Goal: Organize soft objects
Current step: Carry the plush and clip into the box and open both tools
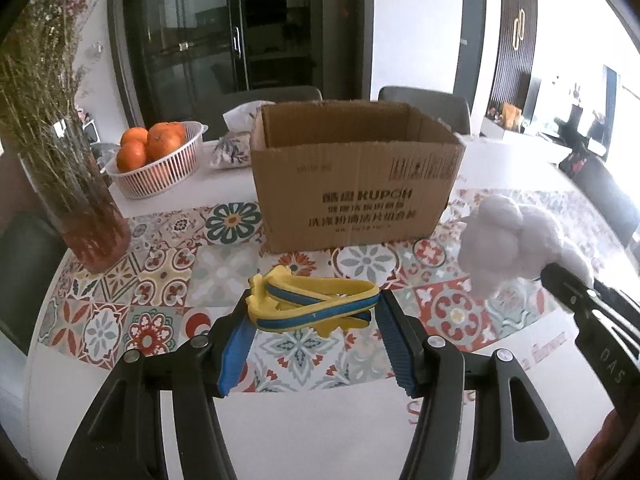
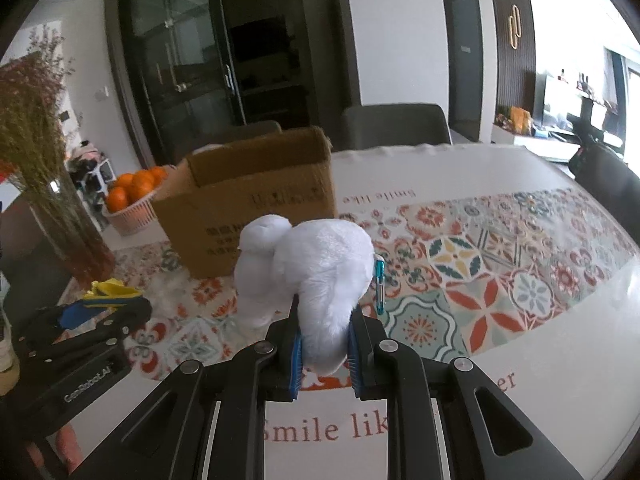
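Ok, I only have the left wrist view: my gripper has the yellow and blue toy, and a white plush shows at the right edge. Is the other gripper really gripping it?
Observer: Yes, the right gripper is shut on the white plush, pads pinching its lower end.
Operator: Anything attached to the plush?
Observer: A blue carabiner clip hangs on its right side.
Operator: Is the table beyond it free?
Observer: Right of the cardboard box, only the patterned tablecloth shows.

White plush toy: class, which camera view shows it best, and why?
The right wrist view: the plush fills the centre, clamped in the right gripper, with its blue clip visible. The left wrist view shows it only at the right edge.
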Available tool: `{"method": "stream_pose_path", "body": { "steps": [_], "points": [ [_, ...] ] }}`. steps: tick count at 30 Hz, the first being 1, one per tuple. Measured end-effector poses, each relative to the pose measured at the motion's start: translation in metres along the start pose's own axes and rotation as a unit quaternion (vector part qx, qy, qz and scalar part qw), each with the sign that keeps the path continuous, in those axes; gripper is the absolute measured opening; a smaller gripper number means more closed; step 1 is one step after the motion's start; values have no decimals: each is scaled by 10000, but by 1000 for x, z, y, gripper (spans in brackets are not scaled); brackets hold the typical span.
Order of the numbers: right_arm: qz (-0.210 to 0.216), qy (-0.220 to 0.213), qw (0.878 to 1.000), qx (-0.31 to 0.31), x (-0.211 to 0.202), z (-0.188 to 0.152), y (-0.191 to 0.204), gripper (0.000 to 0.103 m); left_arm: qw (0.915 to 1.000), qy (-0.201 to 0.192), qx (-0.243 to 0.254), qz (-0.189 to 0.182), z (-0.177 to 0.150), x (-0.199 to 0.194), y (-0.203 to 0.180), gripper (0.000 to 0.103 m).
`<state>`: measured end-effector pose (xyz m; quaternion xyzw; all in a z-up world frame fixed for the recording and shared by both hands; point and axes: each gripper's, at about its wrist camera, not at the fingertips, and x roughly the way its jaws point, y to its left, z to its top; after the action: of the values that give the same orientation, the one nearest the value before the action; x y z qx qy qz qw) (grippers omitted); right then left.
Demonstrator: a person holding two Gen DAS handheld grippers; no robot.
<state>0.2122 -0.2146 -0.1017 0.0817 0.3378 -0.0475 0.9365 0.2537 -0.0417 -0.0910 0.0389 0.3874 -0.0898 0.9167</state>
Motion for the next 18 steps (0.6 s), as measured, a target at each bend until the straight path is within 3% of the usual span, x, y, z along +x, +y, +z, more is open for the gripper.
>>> {"method": "stream_pose_path", "body": {
  "steps": [18],
  "points": [
    [461,-505,9975,-171,-41,46,19,20,9986,-455,-244,-99,36,-56,11,59]
  ]
}}
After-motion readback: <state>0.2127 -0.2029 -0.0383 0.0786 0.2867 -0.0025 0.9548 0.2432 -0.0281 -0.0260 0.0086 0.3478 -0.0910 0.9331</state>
